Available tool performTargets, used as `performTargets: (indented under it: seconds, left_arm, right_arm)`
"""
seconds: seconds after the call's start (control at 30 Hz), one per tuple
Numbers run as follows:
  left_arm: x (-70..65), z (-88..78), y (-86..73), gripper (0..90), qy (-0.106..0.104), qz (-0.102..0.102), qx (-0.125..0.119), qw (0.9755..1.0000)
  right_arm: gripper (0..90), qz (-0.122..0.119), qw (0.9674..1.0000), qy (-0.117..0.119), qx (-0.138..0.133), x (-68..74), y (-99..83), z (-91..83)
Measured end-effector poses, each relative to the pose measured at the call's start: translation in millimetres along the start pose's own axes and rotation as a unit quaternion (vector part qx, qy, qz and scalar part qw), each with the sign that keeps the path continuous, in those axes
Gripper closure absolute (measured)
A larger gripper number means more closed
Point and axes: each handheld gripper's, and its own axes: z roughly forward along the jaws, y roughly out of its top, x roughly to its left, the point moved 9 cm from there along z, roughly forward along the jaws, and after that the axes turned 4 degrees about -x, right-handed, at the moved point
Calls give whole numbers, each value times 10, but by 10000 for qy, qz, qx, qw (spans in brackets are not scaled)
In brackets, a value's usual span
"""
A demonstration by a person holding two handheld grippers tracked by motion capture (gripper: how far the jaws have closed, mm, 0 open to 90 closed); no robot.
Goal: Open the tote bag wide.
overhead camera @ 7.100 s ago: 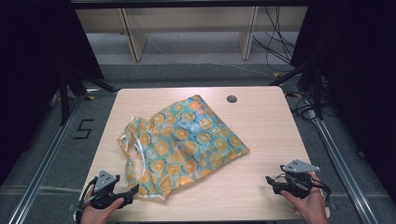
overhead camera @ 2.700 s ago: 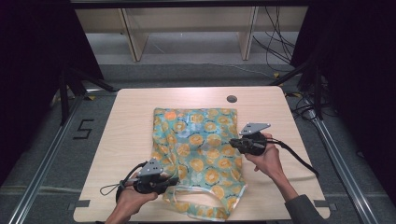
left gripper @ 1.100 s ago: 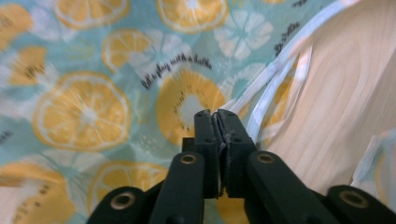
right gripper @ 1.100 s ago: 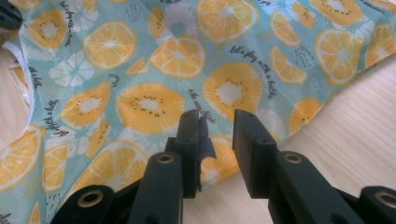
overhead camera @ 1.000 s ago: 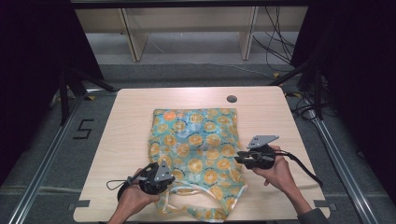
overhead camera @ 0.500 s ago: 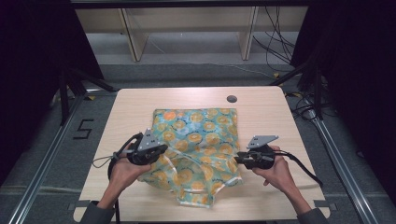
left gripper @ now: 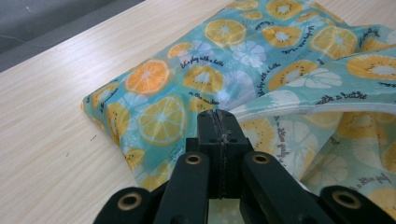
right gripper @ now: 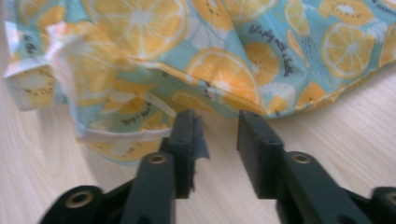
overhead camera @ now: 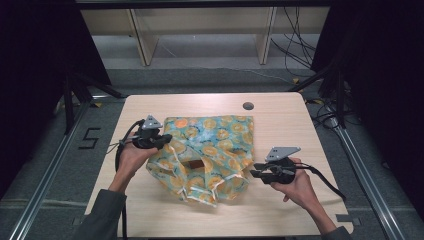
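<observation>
Left tongs (left gripper: pixel 219 135) pinch the bag's (overhead camera: pixel 210 150) raised edge, hiding the pinched strip. Right tongs (right gripper: pixel 217 135) have just been opening, nothing between them.

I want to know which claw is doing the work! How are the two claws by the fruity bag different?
The left gripper has its jaws shut on the bag, pinching an edge that is raised off the table; the right gripper has open jaws that have just been widening, nothing between them. The left sits at the bag's far left corner, the right beside its near right edge. Both are black and hand-held.
</observation>
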Motion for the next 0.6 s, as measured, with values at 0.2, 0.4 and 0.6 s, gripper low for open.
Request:
performTargets:
  seconds: [0.2, 0.4, 0.6]
  left_arm:
    - [65, 14, -11, 895, 10, -153, 70, 9999]
    - [94, 42, -22, 894, -14, -202, 121, 9997]
    - [110, 62, -27, 894, -1, -167, 175, 9997]
  right_arm:
    - [527, 48, 9996, 20, -292, 142, 174, -84]
    - [461, -204, 9991, 179, -327, 257, 263, -79]
    - [433, -346, 9966, 339, -670, 407, 466, -213]
